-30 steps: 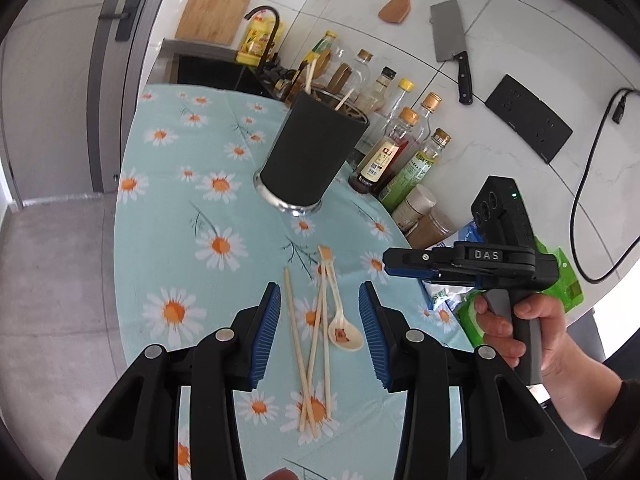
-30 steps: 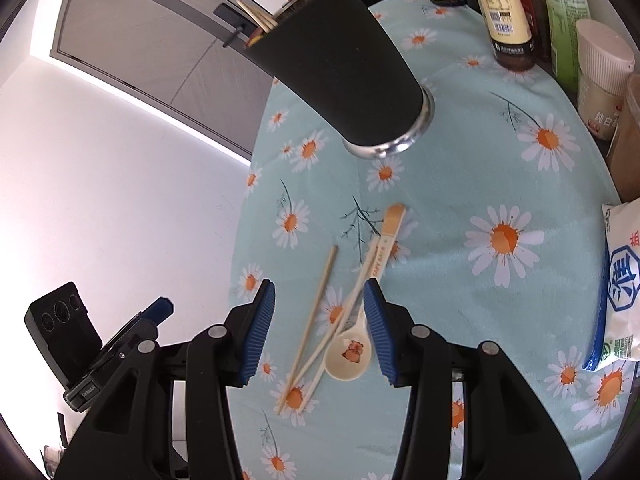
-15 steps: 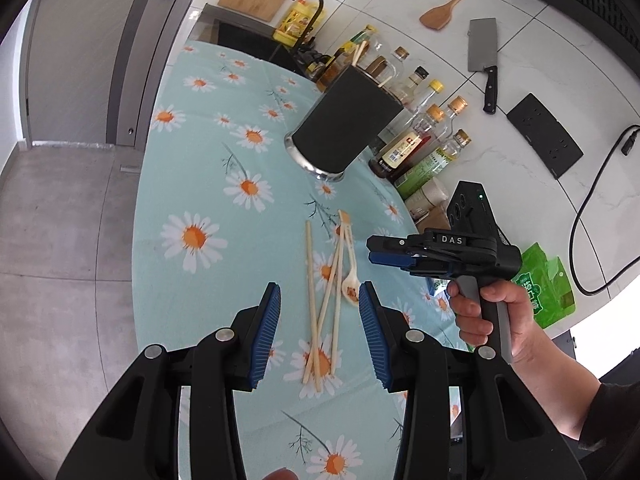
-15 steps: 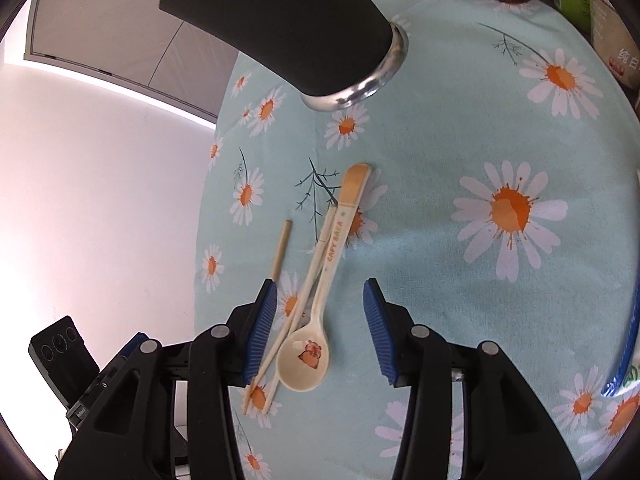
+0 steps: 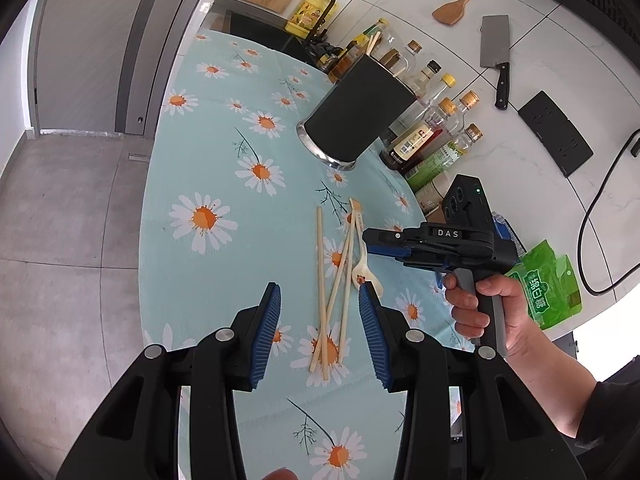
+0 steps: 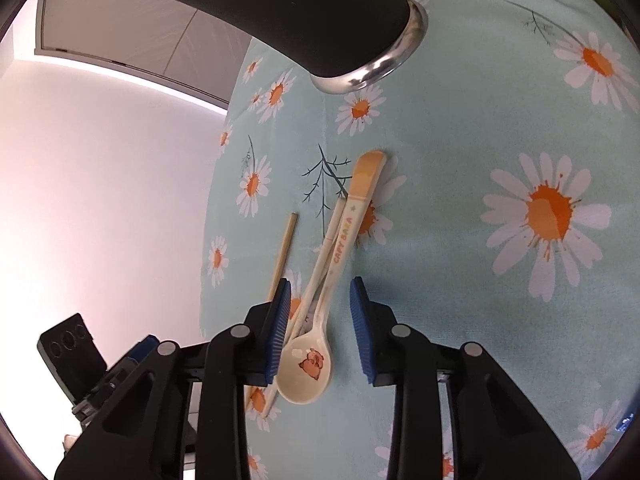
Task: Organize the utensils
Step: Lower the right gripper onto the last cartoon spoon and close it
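Note:
A cream spoon with an orange-tipped handle lies on the daisy tablecloth beside several wooden chopsticks. My right gripper is open and low over the spoon, its blue pads either side of the handle near the bowl, not touching. It also shows in the left wrist view, above the spoon. My left gripper is open and empty, above the near ends of the chopsticks. A black utensil holder with a steel base stands beyond, holding chopsticks.
Sauce and oil bottles line the wall behind the holder. A green packet lies to the right. A cleaver and wooden spatula hang on the wall. The table's left edge drops to the floor.
My right gripper has moved forward and down until its pads straddle the spoon's handle. My left gripper has drawn back and risen, so the utensils look farther away.

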Action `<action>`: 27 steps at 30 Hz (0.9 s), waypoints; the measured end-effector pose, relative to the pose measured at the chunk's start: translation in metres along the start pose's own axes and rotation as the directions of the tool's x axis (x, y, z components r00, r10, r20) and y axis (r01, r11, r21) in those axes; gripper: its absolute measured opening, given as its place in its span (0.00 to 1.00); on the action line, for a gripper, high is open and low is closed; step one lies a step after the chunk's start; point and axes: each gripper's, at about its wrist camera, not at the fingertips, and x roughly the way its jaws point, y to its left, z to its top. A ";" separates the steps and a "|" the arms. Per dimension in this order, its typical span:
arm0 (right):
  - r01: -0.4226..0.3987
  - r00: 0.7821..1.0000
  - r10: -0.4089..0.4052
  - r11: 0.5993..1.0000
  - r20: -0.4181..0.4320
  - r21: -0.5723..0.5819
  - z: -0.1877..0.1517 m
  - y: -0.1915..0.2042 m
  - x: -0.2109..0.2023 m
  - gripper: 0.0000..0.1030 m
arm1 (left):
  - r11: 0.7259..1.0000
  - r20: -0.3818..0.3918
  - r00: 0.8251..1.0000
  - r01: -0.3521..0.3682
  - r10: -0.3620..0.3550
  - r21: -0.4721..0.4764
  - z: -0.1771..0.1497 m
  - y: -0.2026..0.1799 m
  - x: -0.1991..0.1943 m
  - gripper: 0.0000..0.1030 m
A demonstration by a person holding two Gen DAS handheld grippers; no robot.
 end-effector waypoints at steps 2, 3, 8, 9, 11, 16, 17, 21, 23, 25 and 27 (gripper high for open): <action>-0.036 0.999 0.036 0.999 0.001 0.014 -0.001 -0.004 0.000 0.31 | 1.000 0.001 1.000 0.005 -0.005 -0.015 0.000 0.000 0.000 0.38; -0.051 0.999 0.051 0.998 0.003 0.024 -0.001 -0.007 0.000 0.29 | 1.000 0.000 1.000 0.003 -0.003 -0.018 0.000 0.000 0.000 0.38; -0.097 0.995 0.097 0.994 0.008 0.053 -0.002 -0.017 -0.001 0.19 | 1.000 -0.009 1.000 -0.006 0.006 -0.017 -0.001 -0.003 0.002 0.38; -0.101 0.995 0.101 0.993 0.007 0.057 -0.003 -0.019 -0.001 0.14 | 1.000 -0.011 1.000 -0.007 0.007 -0.018 -0.001 -0.004 0.003 0.38; -0.113 0.994 0.113 0.991 0.008 0.067 -0.002 -0.023 0.000 0.11 | 1.000 -0.014 1.000 -0.010 0.010 -0.020 -0.001 -0.004 0.005 0.38; -0.143 0.990 0.142 0.987 0.014 0.079 -0.002 -0.031 0.000 0.10 | 1.000 -0.021 1.000 -0.017 0.016 -0.018 0.000 -0.007 0.009 0.38; -0.143 0.990 0.142 0.987 0.015 0.078 -0.002 -0.031 0.000 0.10 | 1.000 -0.023 1.000 -0.018 0.018 -0.016 0.001 -0.008 0.010 0.38; -0.154 0.988 0.152 0.984 0.029 0.087 -0.004 -0.036 -0.004 0.08 | 1.000 -0.031 0.999 -0.027 0.027 -0.014 0.003 -0.009 0.014 0.38; -0.178 0.984 0.176 0.980 0.038 0.090 -0.005 -0.037 -0.007 0.06 | 0.999 -0.036 0.999 -0.036 0.035 -0.012 0.005 -0.009 0.018 0.38; -0.176 0.984 0.173 0.981 0.048 0.084 -0.005 -0.038 -0.013 0.05 | 0.999 -0.046 0.998 -0.048 0.048 -0.008 0.007 -0.009 0.023 0.38; -0.181 0.983 0.178 0.980 0.051 0.079 -0.006 -0.039 -0.017 0.05 | 0.998 -0.060 0.996 -0.065 0.066 0.005 0.010 -0.009 0.030 0.38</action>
